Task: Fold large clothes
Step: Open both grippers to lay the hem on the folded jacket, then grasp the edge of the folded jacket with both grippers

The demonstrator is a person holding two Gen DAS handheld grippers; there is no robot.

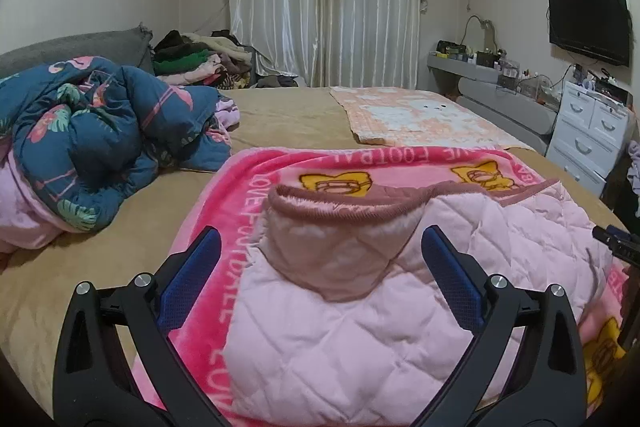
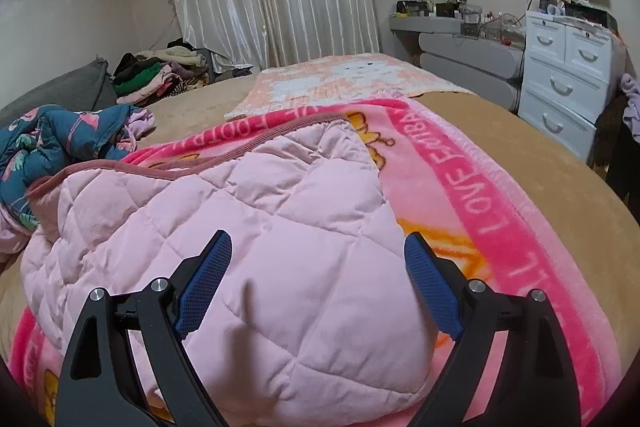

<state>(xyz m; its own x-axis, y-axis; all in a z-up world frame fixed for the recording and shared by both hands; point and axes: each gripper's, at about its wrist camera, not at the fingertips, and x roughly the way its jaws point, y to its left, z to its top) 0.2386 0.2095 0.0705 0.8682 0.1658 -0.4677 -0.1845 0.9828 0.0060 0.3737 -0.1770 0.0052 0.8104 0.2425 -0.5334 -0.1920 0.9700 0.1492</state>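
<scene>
Both grippers, left (image 1: 320, 267) and right (image 2: 318, 275), tip down over the pink quilted coat (image 1: 400, 307), blue pads spread wide, holding nothing. Its bulk puffs up between the right pads. It lies bunched on a pink blanket (image 1: 248, 211) on the tan bed (image 1: 280, 115). A blue quilt (image 1: 92, 131) is heaped at the left. The coat's near edge is cut off.

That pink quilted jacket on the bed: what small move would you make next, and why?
Probably close the right gripper on the pink quilted jacket bulging between its open fingers. Both grippers are open, the left gripper too, and the jacket lies loosely bunched on the pink blanket, not flat.
</scene>
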